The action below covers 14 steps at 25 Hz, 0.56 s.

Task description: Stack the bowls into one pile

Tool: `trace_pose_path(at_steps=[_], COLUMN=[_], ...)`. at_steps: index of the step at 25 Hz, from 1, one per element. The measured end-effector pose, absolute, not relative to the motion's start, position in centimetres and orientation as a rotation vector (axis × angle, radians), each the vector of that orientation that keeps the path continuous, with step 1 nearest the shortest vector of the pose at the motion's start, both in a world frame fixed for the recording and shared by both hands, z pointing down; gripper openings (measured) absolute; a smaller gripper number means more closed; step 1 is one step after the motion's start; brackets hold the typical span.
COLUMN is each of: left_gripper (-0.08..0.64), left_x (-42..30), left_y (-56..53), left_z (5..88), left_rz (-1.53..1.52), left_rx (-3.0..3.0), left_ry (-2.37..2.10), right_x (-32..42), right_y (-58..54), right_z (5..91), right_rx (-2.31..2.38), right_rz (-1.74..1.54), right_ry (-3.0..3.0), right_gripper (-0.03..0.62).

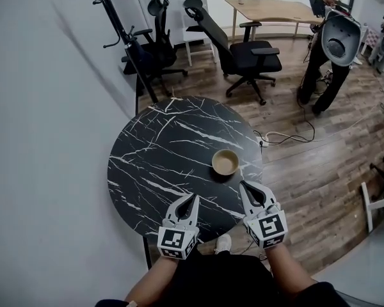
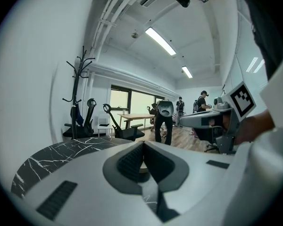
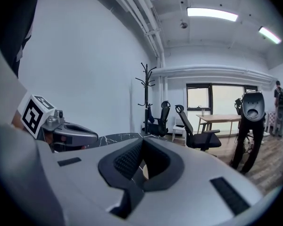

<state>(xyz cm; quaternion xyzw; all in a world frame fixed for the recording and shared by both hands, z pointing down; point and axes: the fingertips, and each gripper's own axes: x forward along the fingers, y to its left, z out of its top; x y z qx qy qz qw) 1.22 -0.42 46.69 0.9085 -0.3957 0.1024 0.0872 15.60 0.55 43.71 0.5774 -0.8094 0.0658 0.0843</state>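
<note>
Now just one tan bowl shape (image 1: 225, 162), round with a darker rim, is seen from above on the black marble table (image 1: 153, 158), near its right edge; bowls nested inside cannot be counted. Two grippers are counted: the left gripper (image 1: 194, 198) and right gripper (image 1: 242, 185), both closed tight, nothing held, just short of it.

Round black marble-look table (image 1: 166, 152), white veining.
One tan round bowl (image 1: 224, 162) stands upright on it, right of the table's centre, near its rim.
</note>
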Motion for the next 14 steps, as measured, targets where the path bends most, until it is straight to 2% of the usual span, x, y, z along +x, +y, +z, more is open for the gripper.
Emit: trace_pose_path(at_steps=[14], left_gripper=[0.015], left_x=[0.2], left_y=[-0.5], left_z=[45.5], left_rz=[0.269], left_rx=[2.716], left_ry=[-1.209], right_x=[13.9], right_y=[1.0], right_z=[43.5], right_rx=[1.703], right_rz=[0.195], right_ry=[-2.457], right_gripper=[0.005])
